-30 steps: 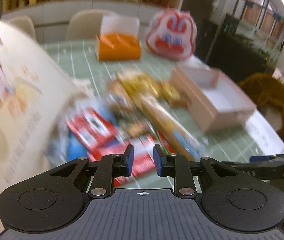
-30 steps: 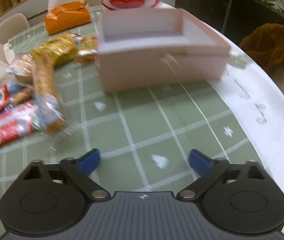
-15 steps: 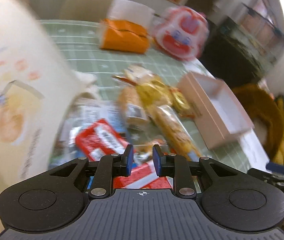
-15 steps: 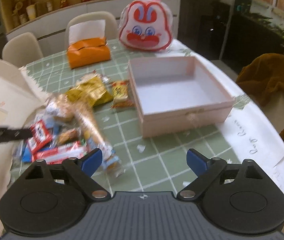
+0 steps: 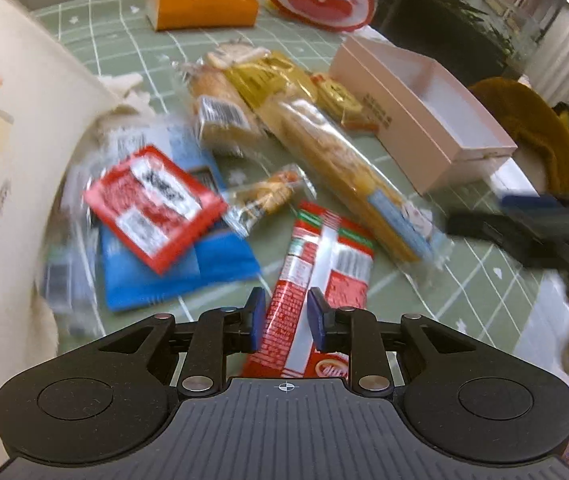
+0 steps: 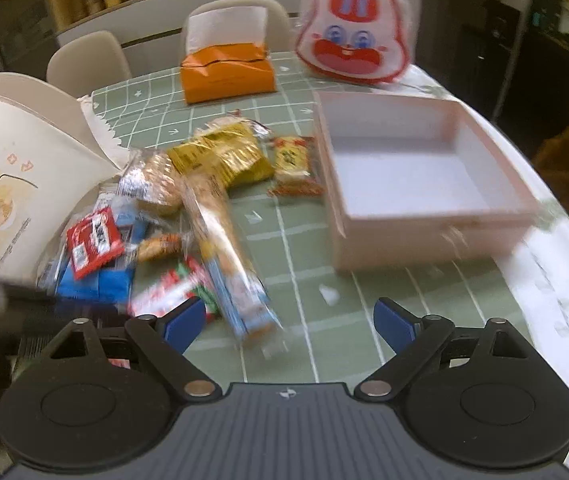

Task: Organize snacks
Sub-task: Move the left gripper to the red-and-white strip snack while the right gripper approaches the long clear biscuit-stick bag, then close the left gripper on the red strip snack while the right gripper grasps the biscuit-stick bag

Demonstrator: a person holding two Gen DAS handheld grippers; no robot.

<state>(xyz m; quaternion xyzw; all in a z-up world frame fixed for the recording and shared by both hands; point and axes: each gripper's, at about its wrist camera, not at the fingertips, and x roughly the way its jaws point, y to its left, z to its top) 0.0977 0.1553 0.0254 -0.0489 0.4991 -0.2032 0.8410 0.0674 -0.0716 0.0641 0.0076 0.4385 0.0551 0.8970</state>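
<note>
Snacks lie heaped toward the left edge of the green checked worktop (image 6: 404, 300), against a large cream printed paper bag (image 6: 12, 184). Beside the bag a small red-and-white sachet (image 5: 152, 206) rests on a flat blue packet (image 5: 212, 264). Just right of these, the left gripper (image 5: 284, 314) hangs above a long red-and-white wrapped bar (image 5: 324, 264); its blue pads are drawn nearly together with nothing clamped, the bar showing through the narrow gap below. A small clear-wrapped biscuit (image 5: 264, 196) lies just above the bar. A long clear-wrapped yellow cake roll (image 6: 224, 240) runs diagonally through the middle of the pile, with a round clear-wrapped bread (image 6: 156, 188), a crinkled yellow foil pack (image 6: 224, 152) and a small red-and-yellow pouch (image 6: 292, 164) at its far end. The right gripper (image 6: 288, 320) has its jaws spread wide, holding nothing, over bare worktop by the roll's near end. Near the right edge stands an open, empty pale pink cardboard box (image 6: 424, 248). Along the far edge sit an orange tissue box (image 6: 228, 76) and a red-and-white rabbit-face bag (image 6: 352, 36).
</note>
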